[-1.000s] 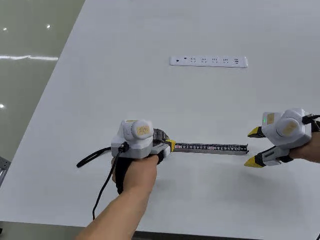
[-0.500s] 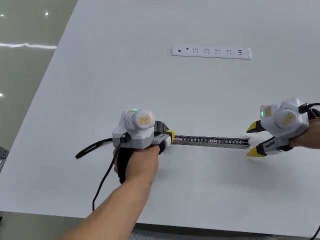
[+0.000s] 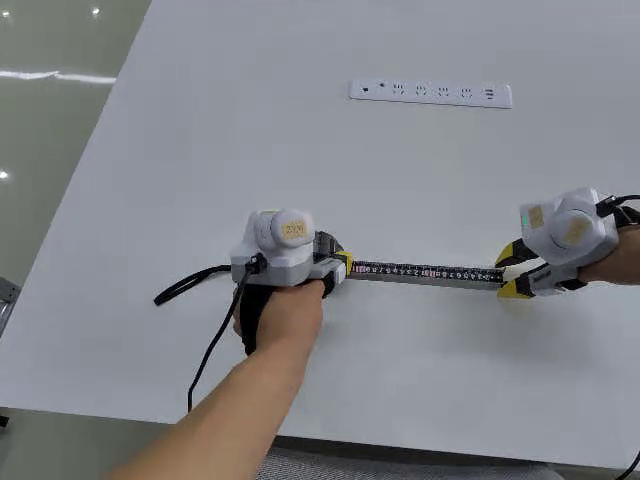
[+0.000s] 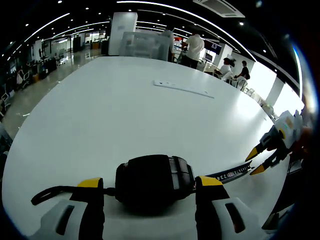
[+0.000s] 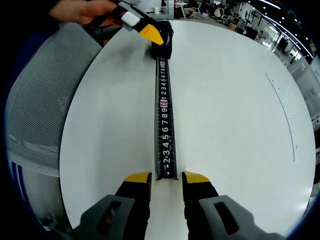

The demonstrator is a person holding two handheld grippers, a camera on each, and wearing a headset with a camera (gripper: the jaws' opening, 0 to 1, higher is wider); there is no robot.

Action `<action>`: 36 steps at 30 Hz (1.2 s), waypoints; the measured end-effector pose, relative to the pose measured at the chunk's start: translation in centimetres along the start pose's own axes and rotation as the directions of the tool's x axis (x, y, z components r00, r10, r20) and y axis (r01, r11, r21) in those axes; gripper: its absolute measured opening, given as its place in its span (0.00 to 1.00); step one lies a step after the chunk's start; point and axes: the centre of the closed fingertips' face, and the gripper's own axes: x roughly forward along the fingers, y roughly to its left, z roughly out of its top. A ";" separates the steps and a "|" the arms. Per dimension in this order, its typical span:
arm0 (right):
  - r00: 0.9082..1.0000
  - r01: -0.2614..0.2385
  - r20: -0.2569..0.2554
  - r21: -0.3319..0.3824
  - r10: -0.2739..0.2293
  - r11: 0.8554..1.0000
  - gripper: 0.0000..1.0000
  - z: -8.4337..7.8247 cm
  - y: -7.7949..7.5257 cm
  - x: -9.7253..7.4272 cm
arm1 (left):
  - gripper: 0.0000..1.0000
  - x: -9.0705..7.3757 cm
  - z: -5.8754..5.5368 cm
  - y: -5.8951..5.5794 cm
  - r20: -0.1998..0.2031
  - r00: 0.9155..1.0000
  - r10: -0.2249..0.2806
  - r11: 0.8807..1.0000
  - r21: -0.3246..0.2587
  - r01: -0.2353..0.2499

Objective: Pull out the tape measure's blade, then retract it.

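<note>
My left hand-held gripper [image 4: 150,183] clamps the black round tape measure case [image 4: 155,175], which sits on the white worktop [image 3: 300,120]. Its dark numbered blade [image 5: 165,110] lies flat, reaching my right hand-held gripper [image 5: 166,179]. Those jaws are narrow and straddle the blade tip, with slight gaps either side.

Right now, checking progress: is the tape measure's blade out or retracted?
Out: the blade lies extended from the case to the right gripper.
</note>
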 end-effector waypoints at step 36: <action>1.000 -0.023 -0.017 -0.037 0.023 0.999 0.12 0.1 0.0 0.2 | 0.61 0.4 -0.1 -0.6 0.004 1.000 -0.026 1.000 -0.003 0.026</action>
